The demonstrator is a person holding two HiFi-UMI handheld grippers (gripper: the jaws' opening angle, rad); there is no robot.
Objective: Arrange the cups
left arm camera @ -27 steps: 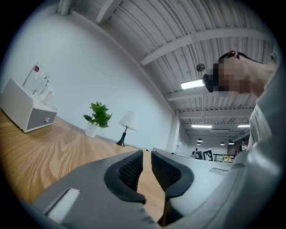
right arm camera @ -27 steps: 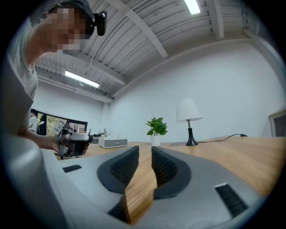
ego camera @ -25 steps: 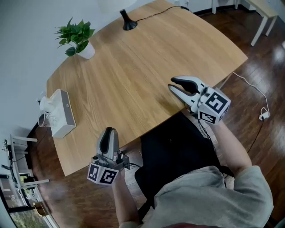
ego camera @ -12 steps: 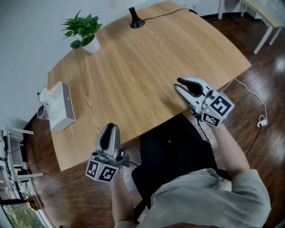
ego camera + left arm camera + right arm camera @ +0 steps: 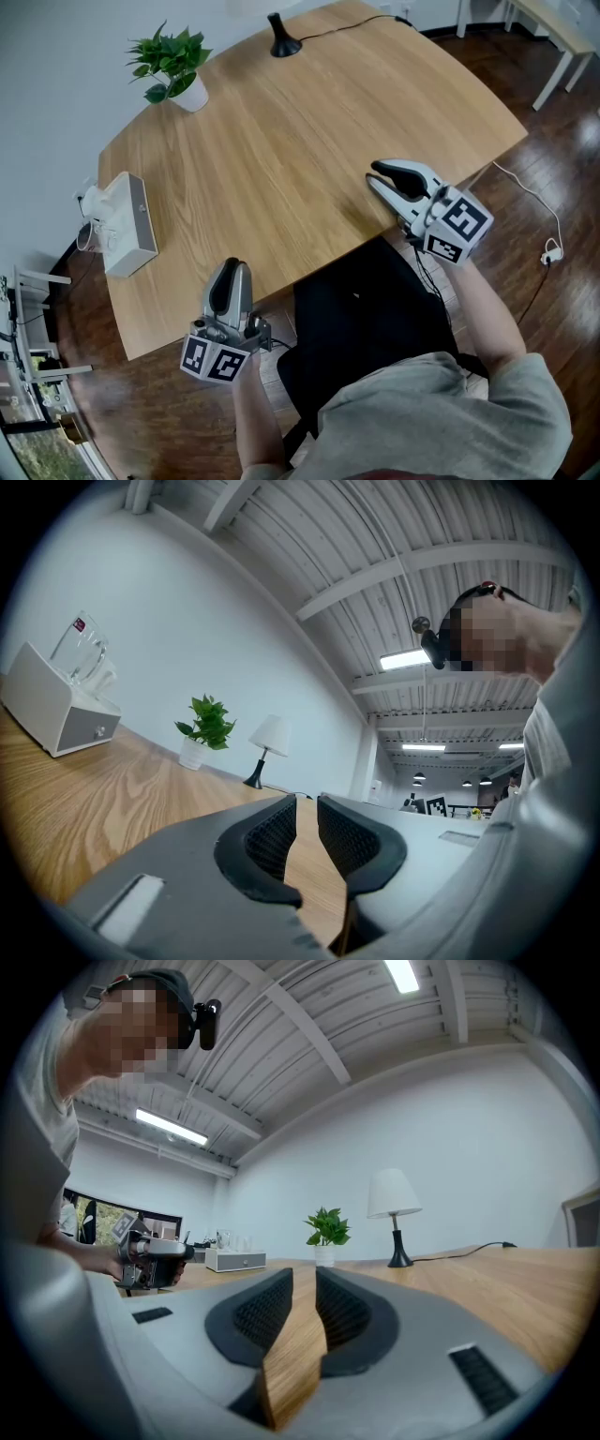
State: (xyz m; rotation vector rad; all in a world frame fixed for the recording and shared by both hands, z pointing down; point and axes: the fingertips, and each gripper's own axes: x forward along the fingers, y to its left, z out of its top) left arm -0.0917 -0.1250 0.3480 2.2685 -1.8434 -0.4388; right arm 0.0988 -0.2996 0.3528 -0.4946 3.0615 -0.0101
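Several cups [image 5: 82, 651] on box [image 5: 47, 710] | well beyond fingers: left gripper [image 5: 232, 268], right gripper [image 5: 377, 173]

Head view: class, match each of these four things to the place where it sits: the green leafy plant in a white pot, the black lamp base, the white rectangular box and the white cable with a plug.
Things
1. green leafy plant in a white pot
2. black lamp base
3. white rectangular box
4. white cable with a plug

Places
A. on the dark wood floor, right of the wooden table
B. at the table's left edge, nearer the person
C. at the table's far edge, top middle of the view
D. at the table's far left corner, beside the pale wall

Pairs: 1-D, 2-C, 3-B, 4-A
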